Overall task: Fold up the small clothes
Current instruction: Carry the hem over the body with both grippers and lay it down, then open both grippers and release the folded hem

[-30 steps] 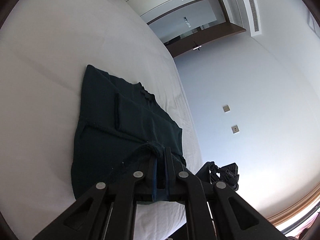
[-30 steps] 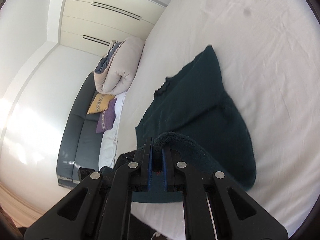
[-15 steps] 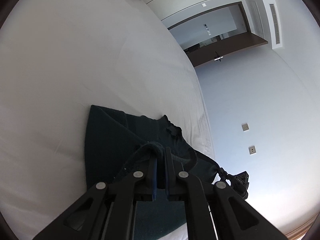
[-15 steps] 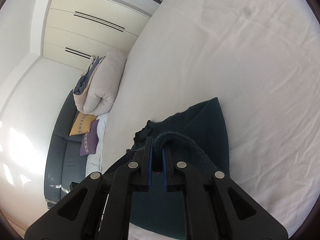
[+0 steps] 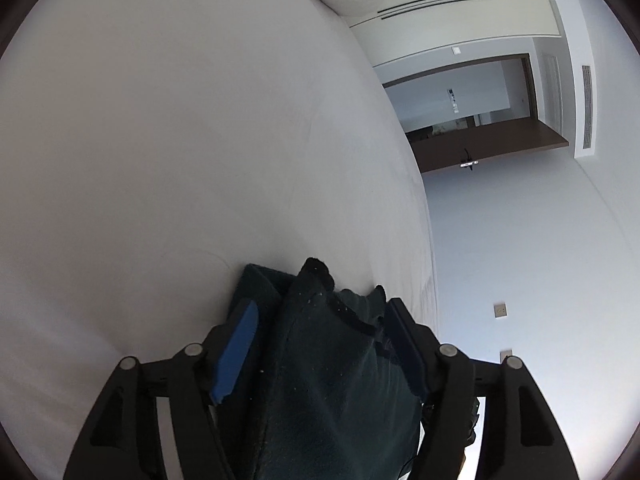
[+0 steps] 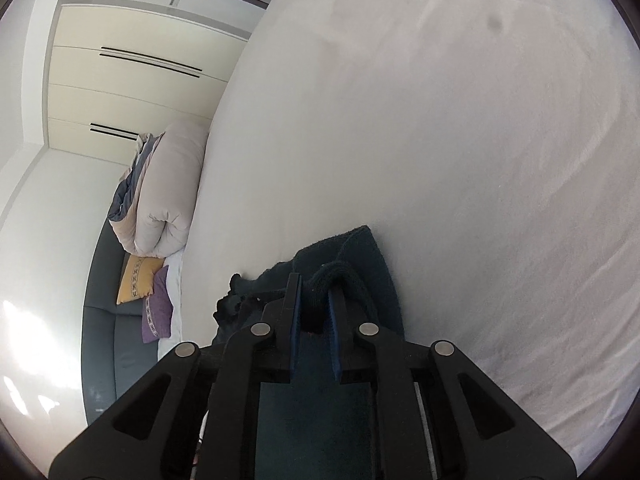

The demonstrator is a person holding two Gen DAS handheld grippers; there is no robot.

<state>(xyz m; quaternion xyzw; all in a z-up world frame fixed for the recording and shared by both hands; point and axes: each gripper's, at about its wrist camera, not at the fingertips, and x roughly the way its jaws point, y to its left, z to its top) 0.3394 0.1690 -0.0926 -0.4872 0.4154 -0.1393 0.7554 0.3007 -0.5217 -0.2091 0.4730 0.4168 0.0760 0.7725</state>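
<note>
A small dark green knit garment (image 5: pixel 328 360) lies folded over on the white bed (image 5: pixel 180 140). My left gripper (image 5: pixel 320 316) is open, its blue-padded fingers (image 5: pixel 236 344) spread to either side of the cloth, which lies loose between them. In the right wrist view the garment (image 6: pixel 368 256) bunches under my right gripper (image 6: pixel 316 300), which is shut on a thick rolled edge of the garment. Most of the cloth is hidden below both grippers.
The white bed sheet (image 6: pixel 460 140) stretches ahead of both grippers. A rolled duvet (image 6: pixel 168 188) lies at the bed's far end. A grey sofa (image 6: pixel 104 344) with yellow and purple cushions stands left. A doorway (image 5: pixel 472 120) and wall are right of the bed.
Both grippers carried the garment's near edge forward over the rest, folding it. The left gripper has opened and let go of the cloth. The right gripper stays shut on it.
</note>
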